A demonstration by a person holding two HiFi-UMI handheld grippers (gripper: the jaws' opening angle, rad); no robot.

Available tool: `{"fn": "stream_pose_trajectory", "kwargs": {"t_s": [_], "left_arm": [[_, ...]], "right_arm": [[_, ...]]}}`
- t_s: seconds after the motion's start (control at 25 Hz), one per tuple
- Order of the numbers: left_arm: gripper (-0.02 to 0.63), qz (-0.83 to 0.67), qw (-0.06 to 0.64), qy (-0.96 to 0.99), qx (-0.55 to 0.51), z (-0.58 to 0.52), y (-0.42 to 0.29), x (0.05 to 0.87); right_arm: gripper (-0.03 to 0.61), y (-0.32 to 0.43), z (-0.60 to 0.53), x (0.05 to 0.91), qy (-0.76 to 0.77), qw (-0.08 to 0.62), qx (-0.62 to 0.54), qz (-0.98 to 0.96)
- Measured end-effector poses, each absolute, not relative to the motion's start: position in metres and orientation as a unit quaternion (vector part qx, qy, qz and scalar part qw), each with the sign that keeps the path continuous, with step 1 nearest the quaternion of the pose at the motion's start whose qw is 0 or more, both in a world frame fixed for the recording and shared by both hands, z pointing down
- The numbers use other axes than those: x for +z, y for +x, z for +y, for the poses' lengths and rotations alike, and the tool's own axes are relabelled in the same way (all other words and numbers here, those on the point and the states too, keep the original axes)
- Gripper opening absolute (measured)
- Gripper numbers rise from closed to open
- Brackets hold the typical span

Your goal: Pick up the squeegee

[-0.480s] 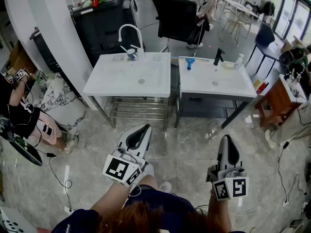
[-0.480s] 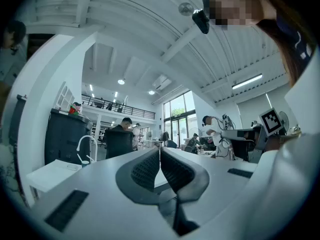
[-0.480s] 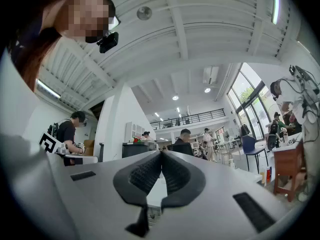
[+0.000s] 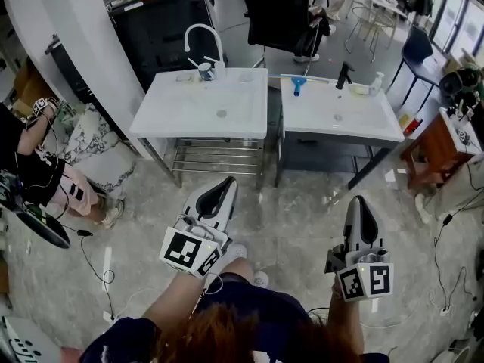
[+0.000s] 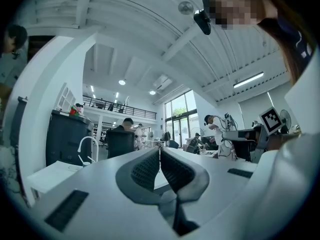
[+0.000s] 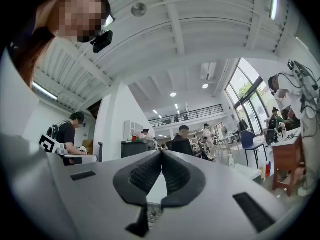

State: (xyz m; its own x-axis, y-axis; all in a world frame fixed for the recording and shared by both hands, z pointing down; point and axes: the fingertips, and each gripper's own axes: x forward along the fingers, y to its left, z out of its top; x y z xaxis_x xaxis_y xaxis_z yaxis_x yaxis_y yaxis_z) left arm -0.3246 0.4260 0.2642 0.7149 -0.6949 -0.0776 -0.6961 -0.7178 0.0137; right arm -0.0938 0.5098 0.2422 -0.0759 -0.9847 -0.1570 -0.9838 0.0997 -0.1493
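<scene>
White sink [image 4: 363, 127] bearing blue squeegee [image 4: 296, 86] stands on marbled floor [image 4: 295, 218].

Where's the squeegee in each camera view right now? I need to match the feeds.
Head view: the squeegee, with a blue handle, lies at the back edge of the right washbasin, upper centre.
Left gripper view: not visible.
Right gripper view: not visible.
Shared landmark: the black cabinet, upper left in the head view, left in the left gripper view, centre-left in the right gripper view.
</scene>
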Motion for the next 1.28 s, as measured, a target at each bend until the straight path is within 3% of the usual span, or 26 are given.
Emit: {"fn": "stream_pose_trajectory", "kwargs": {"t_s": [0.64,1.28], "left_arm": [[0.023,0.357,-0.013,-0.933,0.046,0.328,-0.275,0.282],[0.023,0.331,-0.028,-0.942,0.051,0.121,-0.215,0.284]], "right_arm": [[0.041,-0.067,0.429,0.267,-0.682,0.097,-0.025,0.724],[0.021,-0.011,0.224,0.257,-0.699,0.081,-0.009,0.710]]}}
